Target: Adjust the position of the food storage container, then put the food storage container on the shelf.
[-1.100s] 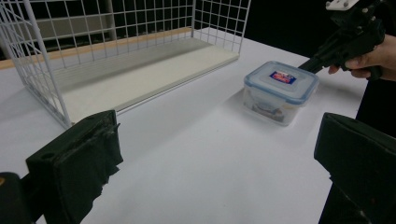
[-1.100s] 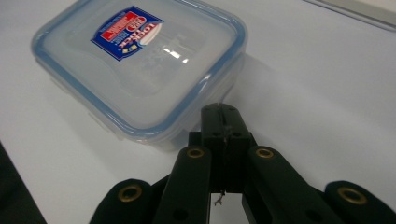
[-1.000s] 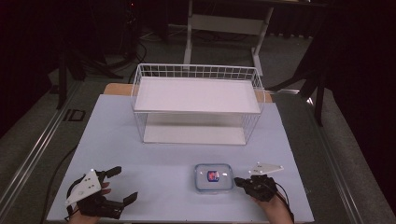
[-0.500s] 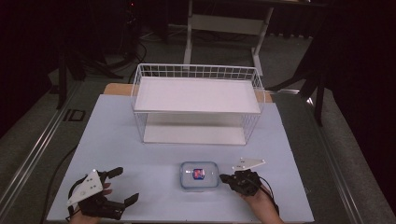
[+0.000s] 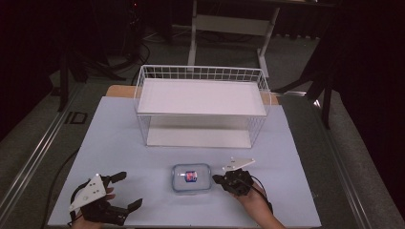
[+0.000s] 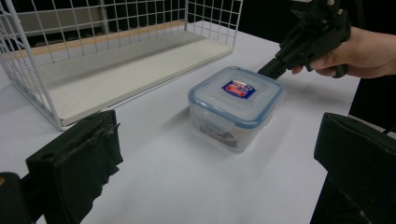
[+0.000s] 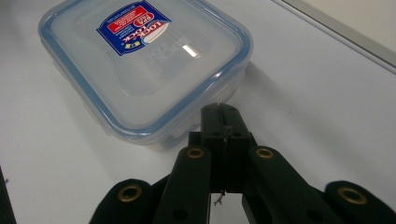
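A clear plastic box [image 5: 191, 177] with a blue-rimmed lid and a red and blue label lies on the white table near its front edge. It also shows in the left gripper view [image 6: 236, 105] and the right gripper view [image 7: 140, 60]. My right gripper [image 5: 216, 180] is shut with nothing between its jaws. Its closed tip [image 7: 219, 112] rests against the box's right side, and a hand holds it [image 6: 268, 71]. At the front left my left gripper [image 5: 130, 189] stands open and empty, well apart from the box, and its jaws [image 6: 215, 163] frame the box from a distance.
A white wire rack [image 5: 200, 95] with a flat white shelf and a white bottom board stands at the back middle of the table [image 5: 119, 138]; its open front faces the box [image 6: 93, 28]. Dark floor, stands and cables surround the table.
The right gripper has slid left along the table front, and the box has moved left ahead of its tip. The left gripper has stayed where it was.
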The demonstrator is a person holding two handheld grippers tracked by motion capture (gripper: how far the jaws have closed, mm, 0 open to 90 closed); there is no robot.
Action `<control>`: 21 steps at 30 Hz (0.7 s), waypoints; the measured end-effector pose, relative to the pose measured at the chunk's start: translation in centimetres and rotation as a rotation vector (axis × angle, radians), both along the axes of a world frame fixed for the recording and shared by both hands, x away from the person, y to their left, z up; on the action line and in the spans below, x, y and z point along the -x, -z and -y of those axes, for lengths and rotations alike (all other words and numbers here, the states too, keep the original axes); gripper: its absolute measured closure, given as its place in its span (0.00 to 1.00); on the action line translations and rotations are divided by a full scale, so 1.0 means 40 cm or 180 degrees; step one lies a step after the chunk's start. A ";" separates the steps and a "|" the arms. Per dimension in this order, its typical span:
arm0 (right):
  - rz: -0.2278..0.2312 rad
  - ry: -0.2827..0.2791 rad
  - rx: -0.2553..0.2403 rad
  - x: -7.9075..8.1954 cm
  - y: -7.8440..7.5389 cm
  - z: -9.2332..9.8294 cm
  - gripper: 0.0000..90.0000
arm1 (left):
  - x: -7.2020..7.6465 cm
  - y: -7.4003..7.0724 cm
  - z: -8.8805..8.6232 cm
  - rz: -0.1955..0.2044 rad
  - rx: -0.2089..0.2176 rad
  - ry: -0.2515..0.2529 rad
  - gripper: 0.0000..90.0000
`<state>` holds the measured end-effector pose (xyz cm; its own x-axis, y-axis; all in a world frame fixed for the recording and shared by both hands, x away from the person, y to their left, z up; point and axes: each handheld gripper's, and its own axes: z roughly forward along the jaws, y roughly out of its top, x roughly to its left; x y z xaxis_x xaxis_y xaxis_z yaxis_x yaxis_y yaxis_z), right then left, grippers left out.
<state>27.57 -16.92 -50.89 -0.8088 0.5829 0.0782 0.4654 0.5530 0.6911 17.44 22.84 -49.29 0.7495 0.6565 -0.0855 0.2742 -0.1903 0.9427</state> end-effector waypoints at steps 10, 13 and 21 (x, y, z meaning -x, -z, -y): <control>0.0190 0.0017 -0.0091 0.019 -0.023 0.014 0.97 | -0.003 0.004 0.004 -0.0055 0.0007 0.0015 0.02; 0.0259 -0.0004 -0.0241 0.040 -0.042 0.030 0.79 | -0.006 0.004 0.013 -0.0055 -0.0058 0.0025 0.02; 0.0426 -0.0104 -0.0334 0.058 -0.067 0.033 0.28 | -0.020 -0.014 0.048 -0.0083 -0.0281 0.0093 0.02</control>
<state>25.24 -18.23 -48.21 -0.8345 0.5503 0.0277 0.3484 0.4880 0.8003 18.25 20.93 -48.71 0.7668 0.6401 -0.0481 0.2916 -0.2805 0.9145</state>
